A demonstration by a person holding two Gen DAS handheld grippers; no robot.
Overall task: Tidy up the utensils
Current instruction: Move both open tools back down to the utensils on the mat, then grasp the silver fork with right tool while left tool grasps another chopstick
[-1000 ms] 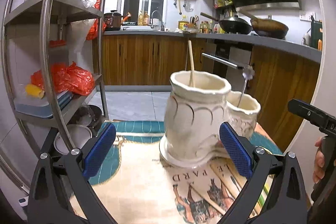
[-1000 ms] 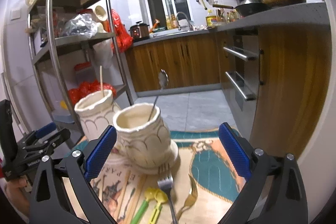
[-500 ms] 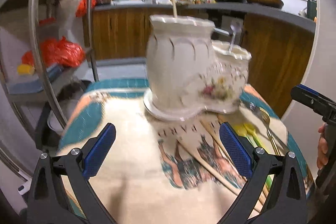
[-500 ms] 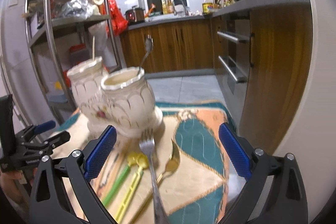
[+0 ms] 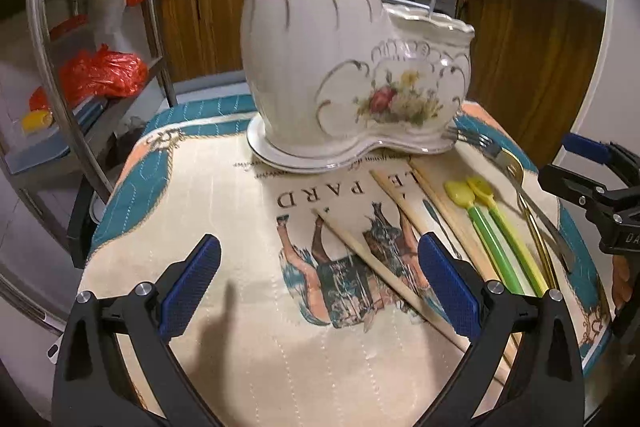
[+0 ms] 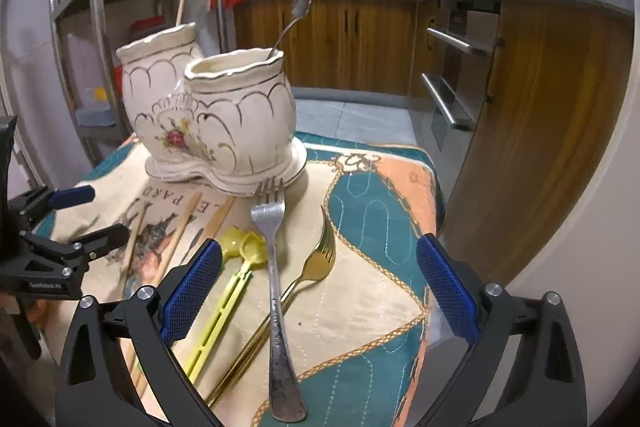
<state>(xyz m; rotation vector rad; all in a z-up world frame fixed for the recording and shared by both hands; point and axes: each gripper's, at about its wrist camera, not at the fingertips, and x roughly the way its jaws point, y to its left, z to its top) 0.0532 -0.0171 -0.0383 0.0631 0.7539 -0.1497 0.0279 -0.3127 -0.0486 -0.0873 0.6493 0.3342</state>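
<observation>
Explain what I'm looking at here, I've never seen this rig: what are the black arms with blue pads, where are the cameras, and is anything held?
These are two hand-held grippers, each with a camera looking along its fingers. One picture is from the left gripper, the other from the right gripper. Both are open and hold nothing. On the patterned cloth stand a white ceramic utensil holder, loose chopsticks, two yellow-green spoons, a silver fork and a gold fork.

Printed cloth point(image 5: 224, 211) under ceramic holder point(image 5: 352, 75), chopsticks point(image 5: 384, 267), forks point(image 6: 276, 267), yellow spoons point(image 5: 492, 227)
</observation>
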